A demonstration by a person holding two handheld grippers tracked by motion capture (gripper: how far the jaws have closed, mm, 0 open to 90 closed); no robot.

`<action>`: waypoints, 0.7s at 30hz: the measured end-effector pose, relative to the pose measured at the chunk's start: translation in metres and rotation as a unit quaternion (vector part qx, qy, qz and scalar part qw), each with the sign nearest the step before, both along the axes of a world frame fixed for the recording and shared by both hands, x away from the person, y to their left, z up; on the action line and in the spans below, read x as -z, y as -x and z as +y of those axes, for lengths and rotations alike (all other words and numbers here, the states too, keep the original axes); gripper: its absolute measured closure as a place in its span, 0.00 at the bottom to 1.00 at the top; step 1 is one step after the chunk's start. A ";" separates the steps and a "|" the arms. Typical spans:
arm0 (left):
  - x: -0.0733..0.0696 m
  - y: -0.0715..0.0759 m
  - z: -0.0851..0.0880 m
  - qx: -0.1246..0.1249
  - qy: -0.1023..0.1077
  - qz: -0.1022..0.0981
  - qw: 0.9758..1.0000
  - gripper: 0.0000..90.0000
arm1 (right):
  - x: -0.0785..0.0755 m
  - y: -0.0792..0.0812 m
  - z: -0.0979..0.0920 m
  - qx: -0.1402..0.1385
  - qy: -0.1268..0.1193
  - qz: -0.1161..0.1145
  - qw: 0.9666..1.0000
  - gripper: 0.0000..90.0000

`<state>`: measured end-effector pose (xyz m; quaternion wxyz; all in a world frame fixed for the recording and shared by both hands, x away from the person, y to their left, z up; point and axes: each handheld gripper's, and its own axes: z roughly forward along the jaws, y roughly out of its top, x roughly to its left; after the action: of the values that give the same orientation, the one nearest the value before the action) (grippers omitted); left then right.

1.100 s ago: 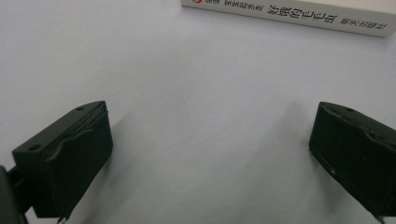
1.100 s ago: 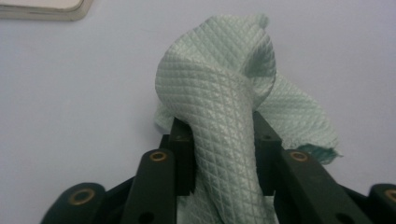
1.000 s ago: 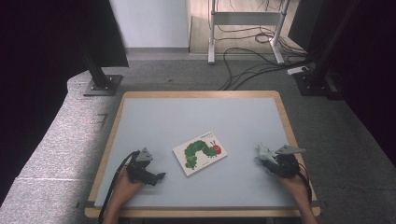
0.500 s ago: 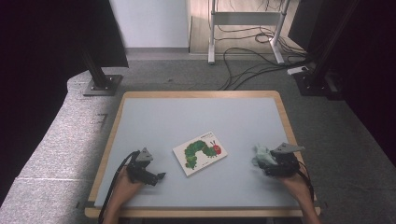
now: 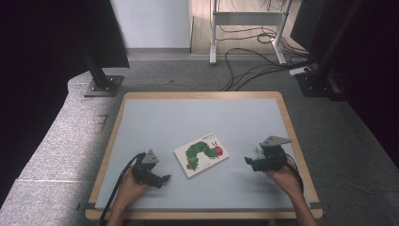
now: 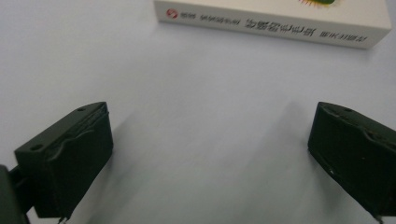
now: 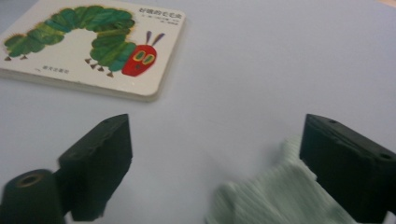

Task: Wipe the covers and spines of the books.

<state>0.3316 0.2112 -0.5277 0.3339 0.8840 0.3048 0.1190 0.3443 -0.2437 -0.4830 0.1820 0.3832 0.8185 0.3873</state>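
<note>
My table (image 5: 155,117): pale blue-grey top, light wooden rim. A book (image 5: 201,153) with a green caterpillar on its cover lies flat near the middle, skewed to the edges. A pale green ribbed cloth (image 7: 275,196) lies to its right.

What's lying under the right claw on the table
A pale green ribbed cloth lies on the table below the open right claw, by its right-hand jaw. The jaw covers part of the cloth, so its full shape stays hidden.
</note>
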 end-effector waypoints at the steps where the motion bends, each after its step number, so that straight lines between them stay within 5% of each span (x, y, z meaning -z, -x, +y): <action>1: 0.000 0.000 -0.003 0.003 0.000 0.001 1.000 0.00 | 0.001 -0.002 0.005 -0.003 -0.002 0.005 1.000 0.06; 4: 0.000 -0.002 -0.010 0.009 -0.003 0.001 1.000 0.00 | 0.003 -0.008 0.015 -0.005 -0.001 0.008 1.000 0.00; 21: 0.001 -0.012 -0.045 0.048 -0.001 0.003 0.999 0.01 | 0.013 -0.041 0.067 -0.051 0.006 0.028 0.998 0.00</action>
<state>0.3435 0.1667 -0.5283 0.3377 0.8980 0.2632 0.1009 0.3850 -0.1766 -0.4964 0.1412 0.3505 0.8444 0.3797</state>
